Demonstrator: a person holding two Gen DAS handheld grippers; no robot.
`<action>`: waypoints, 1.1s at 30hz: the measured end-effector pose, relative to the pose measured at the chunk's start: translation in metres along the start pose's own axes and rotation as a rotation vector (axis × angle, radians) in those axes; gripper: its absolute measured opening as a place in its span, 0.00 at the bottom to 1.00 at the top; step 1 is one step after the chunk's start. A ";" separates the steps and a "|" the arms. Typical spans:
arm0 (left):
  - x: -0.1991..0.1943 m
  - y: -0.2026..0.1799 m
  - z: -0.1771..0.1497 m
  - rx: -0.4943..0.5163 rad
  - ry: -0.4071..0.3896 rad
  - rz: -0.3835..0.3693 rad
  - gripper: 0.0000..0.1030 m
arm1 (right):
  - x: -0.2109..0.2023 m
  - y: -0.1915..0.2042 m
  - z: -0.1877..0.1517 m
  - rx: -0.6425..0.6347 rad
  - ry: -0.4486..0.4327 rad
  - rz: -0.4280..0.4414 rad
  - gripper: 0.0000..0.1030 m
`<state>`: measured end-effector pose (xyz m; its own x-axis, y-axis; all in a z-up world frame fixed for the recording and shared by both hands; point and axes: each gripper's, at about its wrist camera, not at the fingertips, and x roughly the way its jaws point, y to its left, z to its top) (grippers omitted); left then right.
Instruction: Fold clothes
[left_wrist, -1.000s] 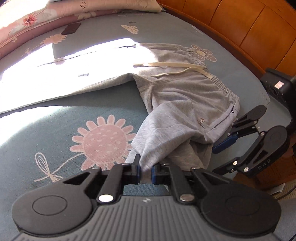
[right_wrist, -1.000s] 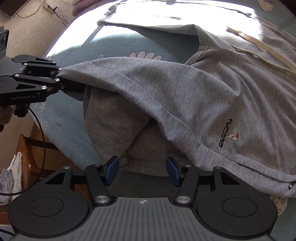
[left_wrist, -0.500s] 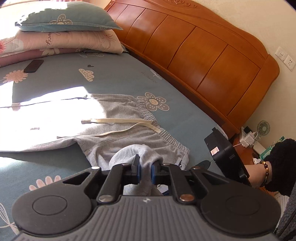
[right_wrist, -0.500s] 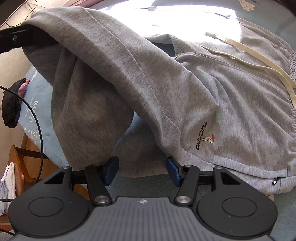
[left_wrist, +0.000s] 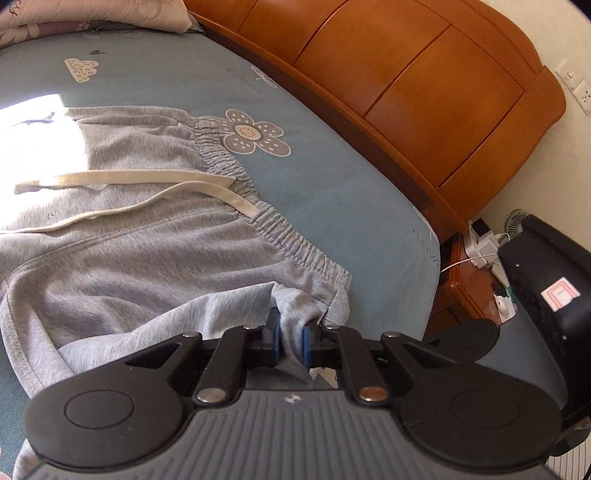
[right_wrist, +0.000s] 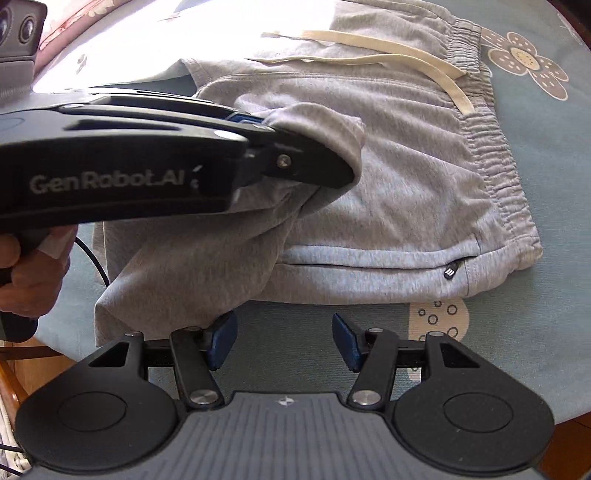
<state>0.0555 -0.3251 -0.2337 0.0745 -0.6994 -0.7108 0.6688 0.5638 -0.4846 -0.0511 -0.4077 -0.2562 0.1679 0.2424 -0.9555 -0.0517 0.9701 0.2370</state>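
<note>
Grey trousers (right_wrist: 406, 177) on bedsheet (left_wrist: 332, 184), wooden headboard (left_wrist: 406, 92) beyond.

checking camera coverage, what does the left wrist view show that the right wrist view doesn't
Only the left wrist view shows the wooden headboard, the pillow, the wall sockets and the charger and small fan beside the bed.

Only the right wrist view shows the person's hand on the left gripper's handle, the open right gripper with nothing between its pads, and the pocket zip pull.

Both show the grey sweatpants with the cream drawstring, the flower-print bedsheet, and the left gripper shut on a fold of the fabric.
</note>
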 end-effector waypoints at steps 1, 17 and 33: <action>0.010 0.002 -0.001 -0.008 0.050 0.001 0.11 | 0.000 -0.003 -0.003 0.012 0.004 -0.004 0.60; -0.069 -0.018 -0.016 0.093 0.078 0.042 0.61 | -0.017 -0.035 -0.011 0.042 -0.025 -0.079 0.60; -0.131 0.019 -0.101 -0.104 0.161 0.357 0.63 | -0.066 -0.014 0.052 -0.204 -0.154 0.012 0.61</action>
<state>-0.0165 -0.1784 -0.2012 0.1659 -0.3787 -0.9105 0.5430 0.8059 -0.2362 -0.0106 -0.4363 -0.1877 0.3129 0.2678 -0.9113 -0.2500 0.9488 0.1930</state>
